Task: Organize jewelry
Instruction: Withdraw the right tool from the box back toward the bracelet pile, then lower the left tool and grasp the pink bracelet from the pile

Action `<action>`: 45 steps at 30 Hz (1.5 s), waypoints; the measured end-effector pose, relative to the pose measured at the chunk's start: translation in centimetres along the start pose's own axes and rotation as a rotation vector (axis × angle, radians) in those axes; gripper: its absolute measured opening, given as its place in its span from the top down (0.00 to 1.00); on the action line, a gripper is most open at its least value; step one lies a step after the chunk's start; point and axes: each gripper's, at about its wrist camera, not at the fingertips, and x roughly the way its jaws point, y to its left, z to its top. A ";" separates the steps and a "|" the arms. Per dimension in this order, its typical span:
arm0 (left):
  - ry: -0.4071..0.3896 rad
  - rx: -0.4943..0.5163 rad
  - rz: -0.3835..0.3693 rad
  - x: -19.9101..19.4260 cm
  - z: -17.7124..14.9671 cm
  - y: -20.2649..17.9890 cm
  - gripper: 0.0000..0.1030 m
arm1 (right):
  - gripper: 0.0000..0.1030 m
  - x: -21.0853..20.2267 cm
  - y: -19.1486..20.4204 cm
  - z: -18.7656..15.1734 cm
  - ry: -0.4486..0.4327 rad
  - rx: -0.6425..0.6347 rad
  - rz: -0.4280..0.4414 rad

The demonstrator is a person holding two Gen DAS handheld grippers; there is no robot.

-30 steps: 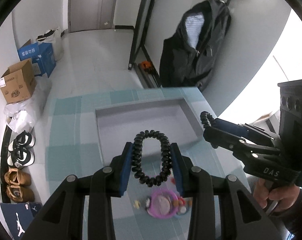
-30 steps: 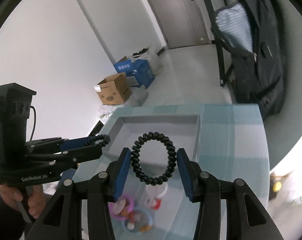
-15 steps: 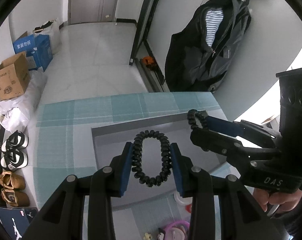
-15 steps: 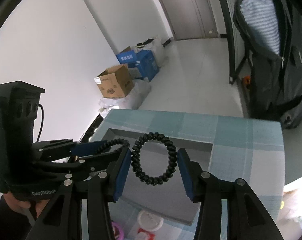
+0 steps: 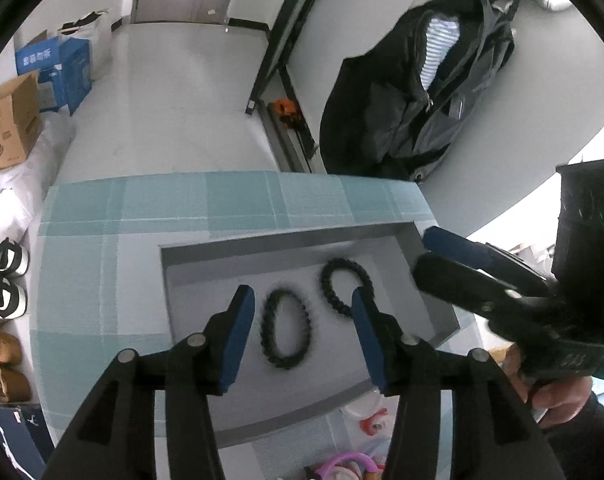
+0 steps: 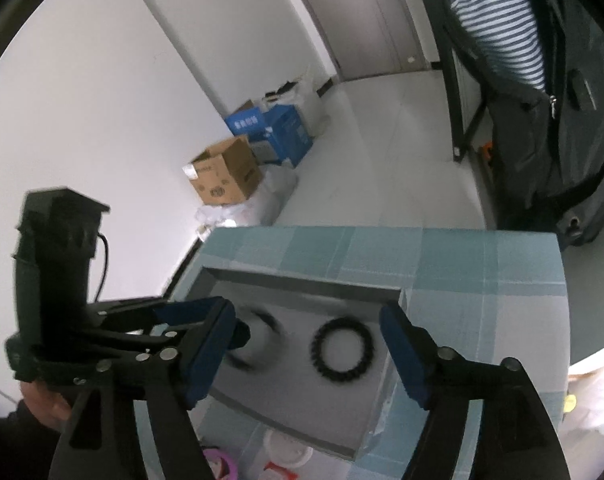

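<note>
Two black coil hair ties lie loose inside the grey tray [image 5: 286,240]. One tie [image 5: 286,328] sits between and below the blue pads of my left gripper [image 5: 302,320], whose jaws are opening with nothing pressed between them. The other tie [image 6: 344,354] lies under my right gripper [image 6: 308,344], whose jaws are also opening wide and free of it. In the right wrist view the left tie [image 6: 258,340] is blurred, just off the left gripper's fingertips. The right gripper [image 5: 426,256] reaches over the tray's right corner in the left wrist view.
The tray rests on a table with a teal checked cloth [image 5: 122,248]. Small pink and white trinkets [image 5: 342,464] and a white cup [image 6: 286,452] sit near the front edge. A black backpack [image 5: 414,92] leans on the wall beyond; cardboard boxes [image 6: 226,176] stand on the floor.
Both grippers moved forward and lower over the tray. Each held a coil tie between its pads before; both jaws have spread and the ties have dropped into the tray.
</note>
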 end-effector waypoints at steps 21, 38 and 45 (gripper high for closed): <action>-0.173 -0.029 0.228 -6.5 -7.9 -3.6 0.47 | 0.00 -8.6 1.5 -5.9 -0.176 0.040 -0.052; -0.059 -0.103 0.146 -6.3 -12.4 -3.8 0.46 | 0.00 -10.3 2.5 -10.9 -0.117 0.089 -0.086; 0.039 -0.121 0.079 -3.0 -13.8 -3.8 0.47 | 0.00 -9.9 3.2 -12.2 -0.090 0.077 -0.100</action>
